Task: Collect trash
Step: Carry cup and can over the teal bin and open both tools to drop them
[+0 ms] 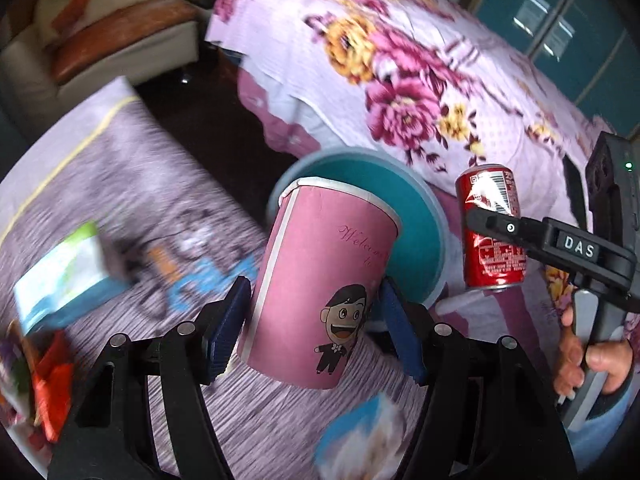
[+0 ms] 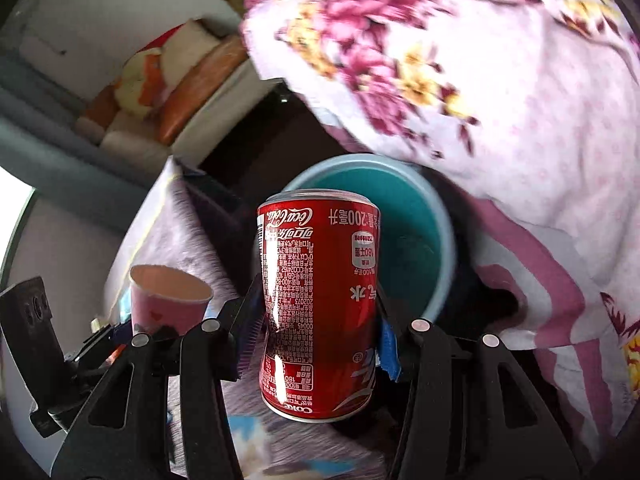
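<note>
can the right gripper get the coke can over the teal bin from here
Probably yes. The right gripper holds the Coca-Cola can in its jaws, and the open teal bin sits just beyond with nothing between; the floral quilt only borders its far side.

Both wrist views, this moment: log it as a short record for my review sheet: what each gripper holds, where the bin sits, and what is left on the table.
left gripper: shut on the pink paper cup, pads on its sides
right gripper: shut on the red cola can, held upside down
bin: teal, open, below the flowered cloth, beyond both held things
bin contents: none visible
table: purple cover, blurred
still on table: a white and blue carton, red wrappers
stage: neither item dropped in the bin yet
</note>
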The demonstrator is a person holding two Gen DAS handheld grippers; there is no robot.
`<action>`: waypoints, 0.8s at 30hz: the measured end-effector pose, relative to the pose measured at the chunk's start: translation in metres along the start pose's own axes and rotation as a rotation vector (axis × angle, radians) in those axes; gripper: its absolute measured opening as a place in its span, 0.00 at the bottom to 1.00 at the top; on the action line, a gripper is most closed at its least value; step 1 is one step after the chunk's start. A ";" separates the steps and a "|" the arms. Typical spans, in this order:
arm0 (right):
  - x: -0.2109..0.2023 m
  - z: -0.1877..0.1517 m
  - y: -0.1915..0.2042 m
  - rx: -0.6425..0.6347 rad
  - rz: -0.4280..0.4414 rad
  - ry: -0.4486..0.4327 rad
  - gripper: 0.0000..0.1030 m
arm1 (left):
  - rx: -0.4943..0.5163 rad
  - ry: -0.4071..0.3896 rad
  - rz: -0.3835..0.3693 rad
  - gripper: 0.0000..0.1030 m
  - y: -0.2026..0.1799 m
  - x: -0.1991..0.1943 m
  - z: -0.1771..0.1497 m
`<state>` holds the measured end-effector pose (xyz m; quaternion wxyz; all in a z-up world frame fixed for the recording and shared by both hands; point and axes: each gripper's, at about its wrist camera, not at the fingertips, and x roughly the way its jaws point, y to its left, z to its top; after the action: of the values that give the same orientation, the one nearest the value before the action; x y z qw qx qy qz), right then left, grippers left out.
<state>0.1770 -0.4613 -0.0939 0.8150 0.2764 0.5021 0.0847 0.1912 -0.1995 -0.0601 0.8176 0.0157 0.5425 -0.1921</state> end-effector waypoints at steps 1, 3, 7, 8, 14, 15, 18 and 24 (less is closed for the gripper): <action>0.005 0.002 -0.004 0.010 -0.006 0.003 0.45 | 0.006 0.018 -0.003 0.65 -0.004 0.012 0.004; 0.013 0.004 -0.014 0.029 -0.016 0.013 0.45 | 0.010 0.037 -0.007 0.65 -0.008 0.024 0.008; 0.025 0.007 -0.024 0.045 -0.027 0.025 0.45 | 0.019 0.069 -0.011 0.66 -0.013 0.046 0.015; 0.027 0.008 -0.024 0.049 -0.029 0.028 0.45 | 0.019 0.074 -0.015 0.66 -0.015 0.049 0.016; 0.035 0.008 -0.020 0.048 -0.041 0.047 0.45 | 0.003 0.080 0.000 0.82 -0.011 0.058 0.018; 0.038 0.009 -0.020 0.048 -0.041 0.049 0.45 | 0.000 0.075 -0.001 0.83 -0.010 0.056 0.018; 0.041 0.009 -0.017 0.046 -0.045 0.053 0.45 | -0.014 0.065 -0.006 0.83 -0.005 0.049 0.016; 0.047 0.007 -0.007 0.024 -0.059 0.077 0.48 | -0.058 0.051 -0.031 0.88 0.006 0.033 0.011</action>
<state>0.2052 -0.4505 -0.1318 0.7939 0.2675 0.5421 0.0652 0.2143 -0.2063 -0.0861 0.8006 -0.0113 0.5687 -0.1884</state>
